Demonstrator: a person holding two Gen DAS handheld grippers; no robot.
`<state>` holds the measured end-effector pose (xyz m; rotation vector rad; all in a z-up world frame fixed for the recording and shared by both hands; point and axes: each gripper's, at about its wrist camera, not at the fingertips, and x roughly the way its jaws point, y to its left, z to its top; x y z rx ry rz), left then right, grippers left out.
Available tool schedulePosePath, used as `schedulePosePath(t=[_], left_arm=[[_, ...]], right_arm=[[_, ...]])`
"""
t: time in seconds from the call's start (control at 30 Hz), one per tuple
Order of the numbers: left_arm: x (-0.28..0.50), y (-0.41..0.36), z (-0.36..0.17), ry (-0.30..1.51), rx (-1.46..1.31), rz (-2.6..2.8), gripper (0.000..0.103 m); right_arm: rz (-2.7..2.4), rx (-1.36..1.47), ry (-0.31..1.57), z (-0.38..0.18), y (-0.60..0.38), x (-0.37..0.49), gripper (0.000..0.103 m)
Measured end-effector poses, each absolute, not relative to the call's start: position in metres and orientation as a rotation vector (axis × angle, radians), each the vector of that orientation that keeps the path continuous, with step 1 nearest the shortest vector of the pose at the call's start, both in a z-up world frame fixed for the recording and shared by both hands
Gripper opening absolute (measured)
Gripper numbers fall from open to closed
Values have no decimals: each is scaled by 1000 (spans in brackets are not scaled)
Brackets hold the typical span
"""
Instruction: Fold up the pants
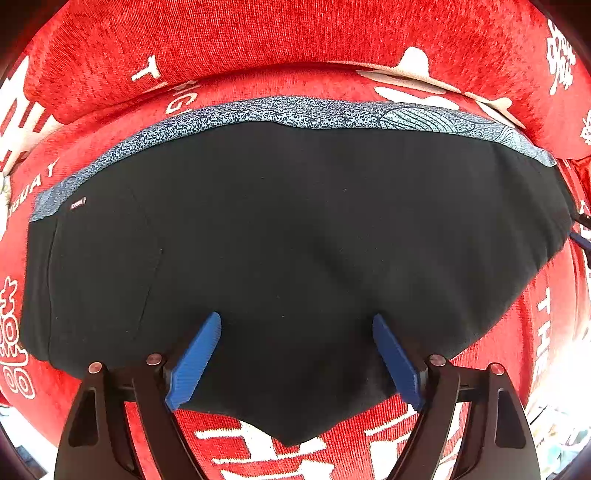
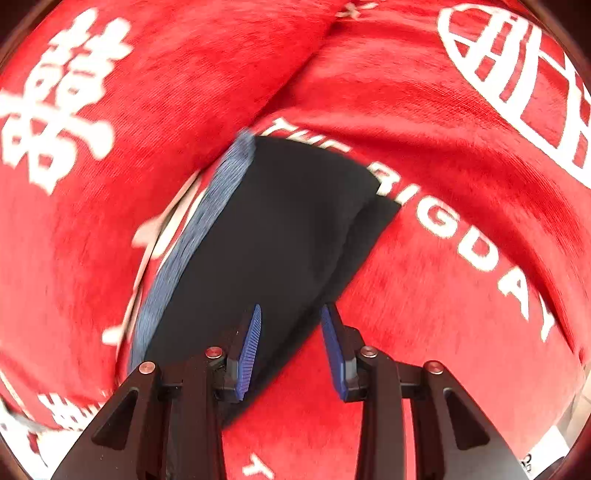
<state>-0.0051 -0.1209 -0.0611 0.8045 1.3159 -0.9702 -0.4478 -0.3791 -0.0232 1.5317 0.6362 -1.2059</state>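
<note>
The black pants lie folded flat on a red sofa cover, with a blue-grey speckled band along their far edge. My left gripper hangs over the near part of the pants, open wide and empty. In the right wrist view the pants run away from me with the blue-grey band on their left side. My right gripper is open and empty over the near right edge of the pants.
The red sofa cover carries white lettering and characters. A red back cushion rises behind the pants. The seat's front edge and a bright floor area show at the lower right of the left wrist view.
</note>
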Motion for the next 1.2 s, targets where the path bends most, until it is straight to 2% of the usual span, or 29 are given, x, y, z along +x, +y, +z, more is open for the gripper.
schedulePosePath(t=[0.07, 0.1, 0.13, 0.17, 0.23, 0.37, 0.5, 0.57, 0.67, 0.8, 1.0, 1.07, 1.13, 1.17, 1.2], left_arm=[[-7, -126, -64, 1319, 806, -964, 85], [-9, -127, -65, 1322, 808, -962, 85], [-9, -128, -65, 1324, 810, -961, 85], [-8, -127, -65, 1326, 812, -961, 85], [-8, -130, -67, 1330, 816, -960, 85], [-10, -132, -69, 1319, 823, -964, 85], [-11, -134, -70, 1321, 832, -960, 85], [-12, -139, -65, 1342, 851, -936, 85], [-19, -157, -41, 1309, 807, -991, 85], [-44, -208, -32, 1252, 761, -1090, 85], [-58, -298, -69, 1228, 707, -1016, 85], [-52, -310, -82, 1218, 696, -964, 85], [-47, -314, -86, 1212, 674, -963, 87], [-44, -315, -88, 1220, 666, -963, 87], [-42, -316, -88, 1223, 663, -966, 87]], right_arm=[[-1199, 1544, 631, -31, -391, -450, 37], [-1186, 1547, 637, -34, -396, -451, 33], [-1178, 1547, 651, -36, -400, -450, 23], [-1177, 1536, 686, -34, -404, -447, 9], [-1170, 1502, 689, -26, -401, -447, 6], [-1184, 1435, 778, -26, -385, -462, 5], [-1167, 1426, 749, -30, -380, -468, 7], [-1208, 1415, 783, -21, -379, -467, 19], [-1198, 1414, 744, 3, -373, -460, 20], [-893, 1232, 838, 19, -368, -381, 20], [-640, 1067, 921, -6, -374, -262, 20], [-645, 1054, 936, -22, -382, -247, 20], [-684, 1049, 930, -41, -400, -251, 15], [-693, 1062, 906, -45, -408, -257, 8], [-712, 1089, 874, -48, -419, -267, 8]])
